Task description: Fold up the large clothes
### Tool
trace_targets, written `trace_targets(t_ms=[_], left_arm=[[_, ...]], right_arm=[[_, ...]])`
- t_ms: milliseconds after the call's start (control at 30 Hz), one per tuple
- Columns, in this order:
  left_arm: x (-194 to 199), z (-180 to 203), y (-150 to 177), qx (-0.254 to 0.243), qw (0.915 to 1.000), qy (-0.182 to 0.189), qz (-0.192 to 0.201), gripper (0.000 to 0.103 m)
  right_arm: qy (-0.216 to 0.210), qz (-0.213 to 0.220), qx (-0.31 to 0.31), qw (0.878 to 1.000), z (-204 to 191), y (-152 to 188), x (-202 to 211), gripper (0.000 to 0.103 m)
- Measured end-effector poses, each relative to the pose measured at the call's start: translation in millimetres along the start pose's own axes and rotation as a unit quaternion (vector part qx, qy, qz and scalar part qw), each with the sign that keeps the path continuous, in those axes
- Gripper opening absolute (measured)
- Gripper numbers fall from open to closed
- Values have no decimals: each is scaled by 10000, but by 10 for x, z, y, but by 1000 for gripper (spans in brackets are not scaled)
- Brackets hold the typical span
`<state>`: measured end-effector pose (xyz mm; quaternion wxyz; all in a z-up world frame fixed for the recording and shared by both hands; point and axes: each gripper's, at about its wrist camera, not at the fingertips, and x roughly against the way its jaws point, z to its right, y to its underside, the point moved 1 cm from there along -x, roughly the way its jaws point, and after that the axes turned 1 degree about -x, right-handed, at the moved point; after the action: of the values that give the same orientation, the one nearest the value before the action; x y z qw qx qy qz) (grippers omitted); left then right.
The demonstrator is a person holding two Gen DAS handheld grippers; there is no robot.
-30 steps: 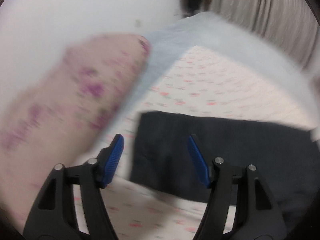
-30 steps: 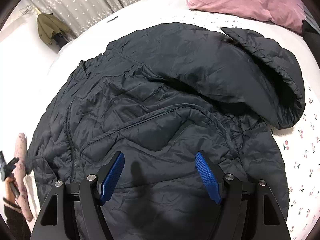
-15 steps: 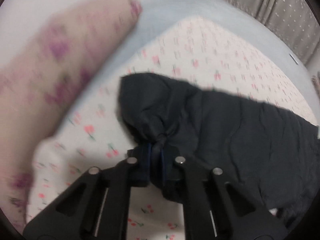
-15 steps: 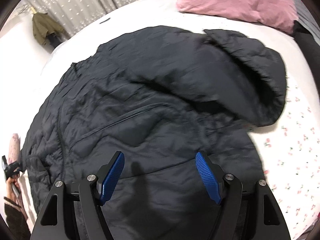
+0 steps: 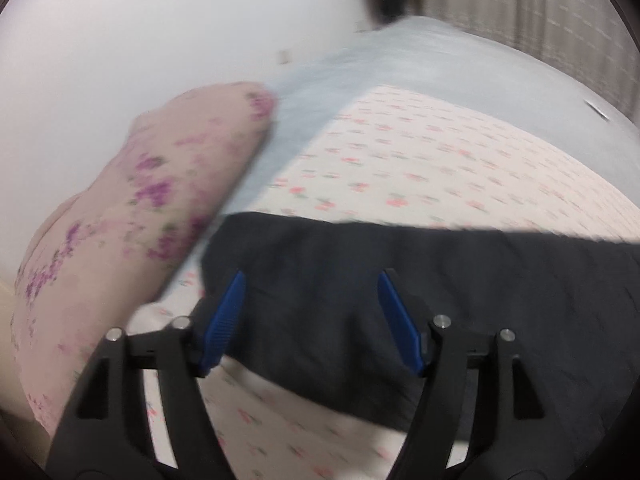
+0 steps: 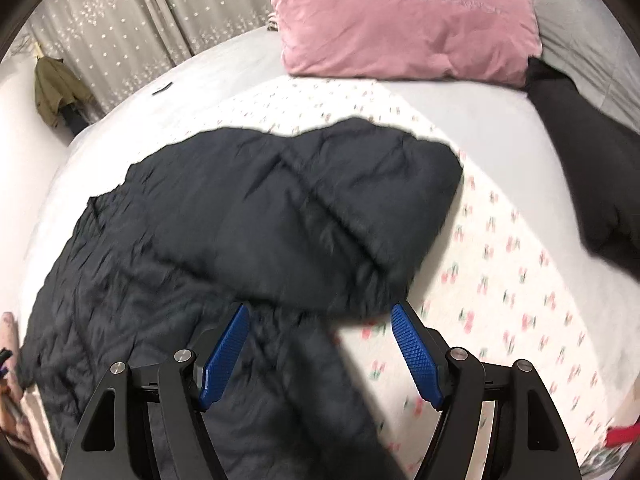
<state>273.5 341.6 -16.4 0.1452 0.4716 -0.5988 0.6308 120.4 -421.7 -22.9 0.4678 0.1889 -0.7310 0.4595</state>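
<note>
A large dark quilted hooded jacket (image 6: 240, 232) lies spread on a cherry-print sheet (image 6: 512, 264) on a bed. Its hood (image 6: 384, 184) lies toward the pink pillow. My right gripper (image 6: 320, 312) is open and empty, just above the jacket near the hood's lower edge. In the left wrist view, a flat dark end of the jacket (image 5: 400, 280) lies on the sheet (image 5: 420, 168). My left gripper (image 5: 310, 280) is open and empty, with its blue pads over that dark fabric.
A floral pink bolster (image 5: 132, 220) lies left of the jacket's end. A pink pillow (image 6: 400, 20) sits at the head of the bed. A dark cloth (image 6: 584, 168) lies at the right. Curtains (image 6: 120, 24) and a hanging olive coat (image 6: 56, 88) stand behind.
My left gripper, shut on the jacket's end half a second ago, has let go and opened; the fabric lies flat. My right gripper has moved toward the hood side, still open.
</note>
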Motion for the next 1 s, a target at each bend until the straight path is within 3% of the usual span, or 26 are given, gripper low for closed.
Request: trace_targets(t_ms=[133, 200, 267, 300, 333, 367, 433, 467, 500, 567, 667, 767, 833, 900, 1000], left_arm=[[326, 379, 185, -393, 9966, 717, 79, 77], [445, 572, 282, -593, 9922, 1094, 69, 78], [524, 761, 361, -834, 9860, 1446, -11, 78], [553, 858, 390, -971, 9819, 1624, -69, 78], [549, 934, 409, -1087, 9784, 1753, -118, 78], [556, 1005, 421, -1213, 9754, 1835, -158, 78], [543, 1105, 416, -1449, 9714, 1872, -163, 78], [558, 1157, 424, -1539, 9703, 1860, -144, 78], [539, 1217, 393, -1683, 9684, 1839, -91, 78], [523, 1337, 320, -1863, 9637, 1913, -32, 78], [419, 1502, 151, -2027, 9587, 1993, 15, 78], [251, 1780, -33, -2275, 9554, 1885, -25, 78], [118, 1933, -109, -2342, 9558, 1776, -74, 78], [4, 2076, -204, -2340, 9554, 1799, -130, 78], [-146, 2283, -311, -2351, 9526, 1922, -181, 78]], right_arm=[[835, 246, 569, 9946, -166, -268, -234, 75], [1117, 132, 630, 9917, -115, -341, -419, 74], [1141, -69, 574, 9918, -25, -373, -605, 63], [1071, -203, 557, 9925, 67, -381, -690, 51], [1005, -229, 533, 9932, 151, -369, -700, 44], [978, -206, 489, 9938, 237, -355, -681, 40], [1384, -158, 78, 9902, 605, -321, -561, 35], [1947, -239, -519, 9792, 911, -301, -455, 36], [2050, -219, -940, 9740, 1119, -287, -351, 37], [1526, 13, -1293, 9798, 1362, -284, -145, 39], [1408, 452, -1090, 9830, 1333, -392, 141, 50], [1726, 1036, -810, 9762, 1121, -628, 404, 63], [1946, 1324, -1283, 9634, 1163, -759, 546, 76], [1886, 1539, -1736, 9543, 1254, -914, 593, 77], [2834, 1458, -1460, 9365, 1177, -1077, 475, 77]])
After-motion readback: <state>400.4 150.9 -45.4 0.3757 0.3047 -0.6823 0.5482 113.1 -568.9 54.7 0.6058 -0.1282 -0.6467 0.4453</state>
